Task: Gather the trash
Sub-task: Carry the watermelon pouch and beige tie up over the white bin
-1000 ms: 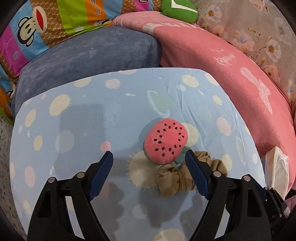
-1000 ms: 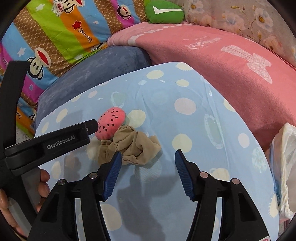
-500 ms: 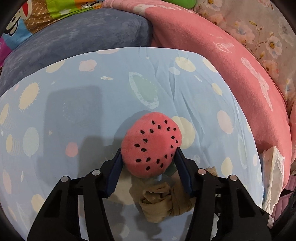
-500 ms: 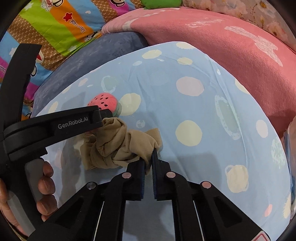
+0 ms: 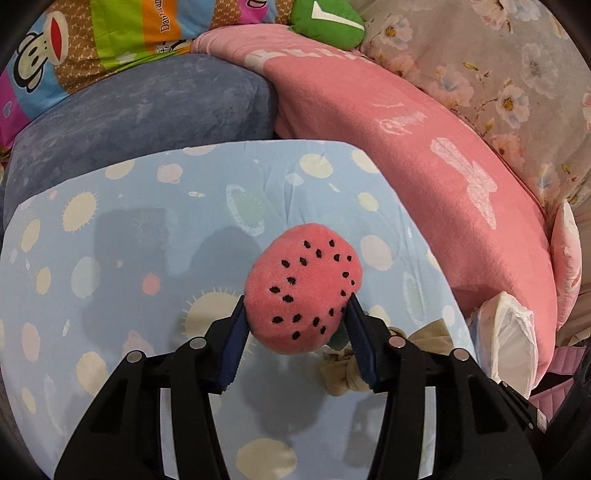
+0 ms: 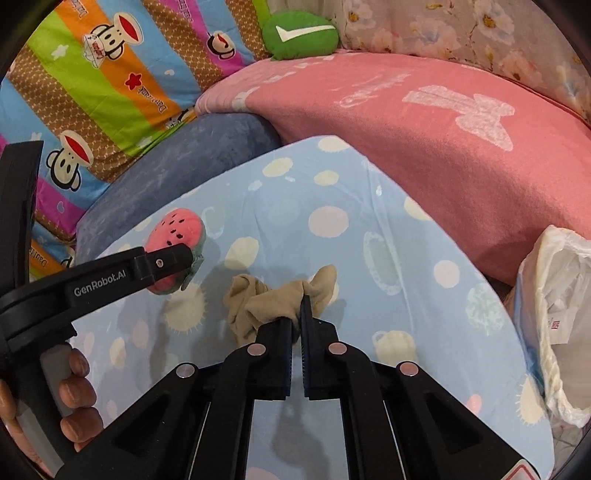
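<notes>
My left gripper (image 5: 295, 314) is shut on a pink watermelon plush (image 5: 303, 291) with black seeds and holds it just above the light blue spotted sheet (image 5: 147, 240). The plush also shows in the right wrist view (image 6: 173, 236), with the left gripper's finger across it. My right gripper (image 6: 295, 314) is shut on a crumpled beige stocking (image 6: 266, 302) and holds it off the sheet. Part of the stocking shows behind my left gripper's right finger (image 5: 343, 369).
A white plastic bag (image 6: 557, 317) stands open at the right edge of the sheet, also in the left wrist view (image 5: 513, 339). A pink blanket (image 6: 424, 140), a blue-grey cushion (image 5: 140, 114), a striped cartoon quilt (image 6: 92, 81) and a green plush (image 6: 299, 33) lie behind.
Both grippers closed from open: the left on the watermelon plush, the right on the beige stocking. Both have since lifted their objects off the sheet, and the two objects have come apart.
</notes>
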